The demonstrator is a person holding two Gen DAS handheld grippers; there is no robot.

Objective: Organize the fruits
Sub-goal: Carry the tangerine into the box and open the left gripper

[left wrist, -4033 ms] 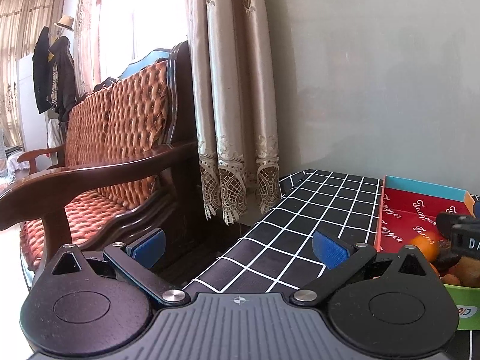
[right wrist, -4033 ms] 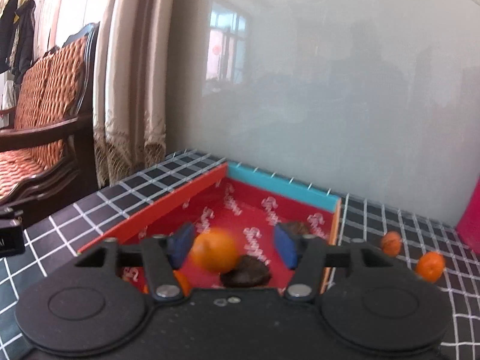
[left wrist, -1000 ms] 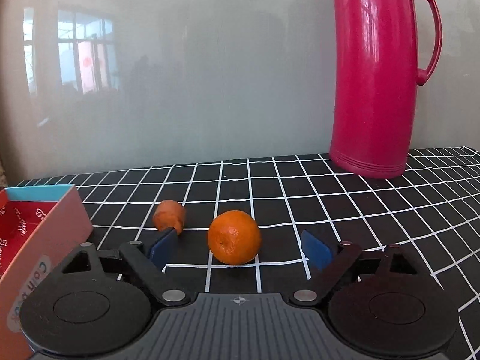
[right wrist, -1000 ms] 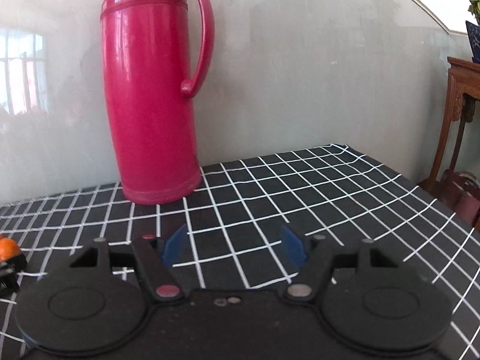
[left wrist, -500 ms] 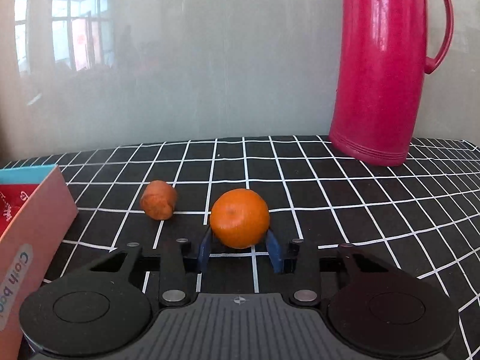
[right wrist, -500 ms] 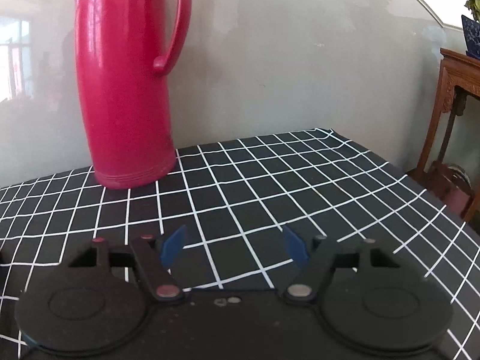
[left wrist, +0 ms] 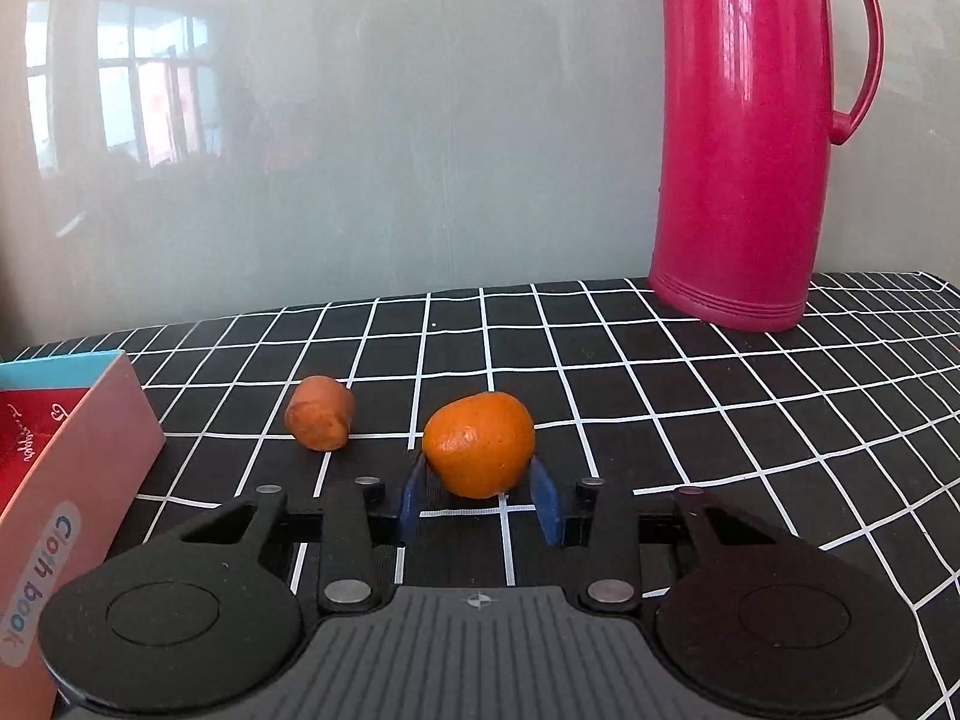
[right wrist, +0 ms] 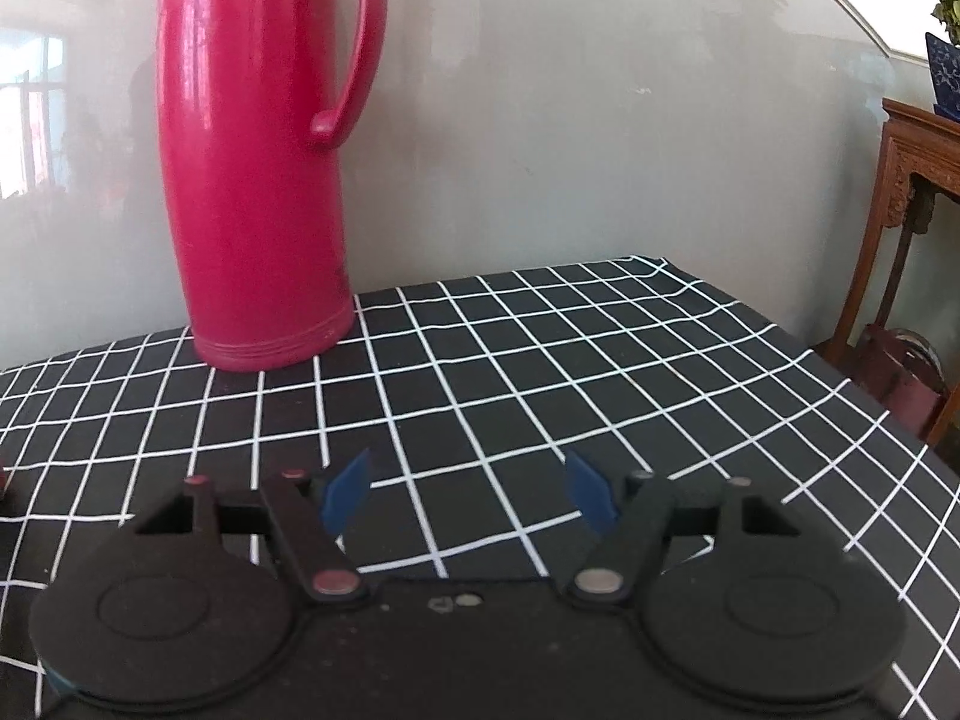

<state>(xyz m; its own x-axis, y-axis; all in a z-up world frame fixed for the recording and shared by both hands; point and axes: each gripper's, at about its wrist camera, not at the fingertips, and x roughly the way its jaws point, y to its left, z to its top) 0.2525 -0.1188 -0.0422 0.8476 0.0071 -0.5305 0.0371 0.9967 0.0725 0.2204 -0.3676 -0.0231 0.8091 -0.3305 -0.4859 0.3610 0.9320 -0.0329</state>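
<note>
Orange mandarin (left wrist: 478,452) is now clenched by the left gripper (left wrist: 480,501), which has just closed, ready for the box (left wrist: 72,468); the right gripper (right wrist: 468,489) stays released.

Left gripper (left wrist: 480,501) is clamping the orange tangerine (left wrist: 478,444), blue jaws having just closed in and now pressing on both its sides. A smaller brownish-orange fruit (left wrist: 320,411) is lying on the black grid-patterned surface (left wrist: 750,420) just left of it. Red box (left wrist: 72,468) is sitting at far left, pink thermos (left wrist: 750,132) is standing at back right.
</note>
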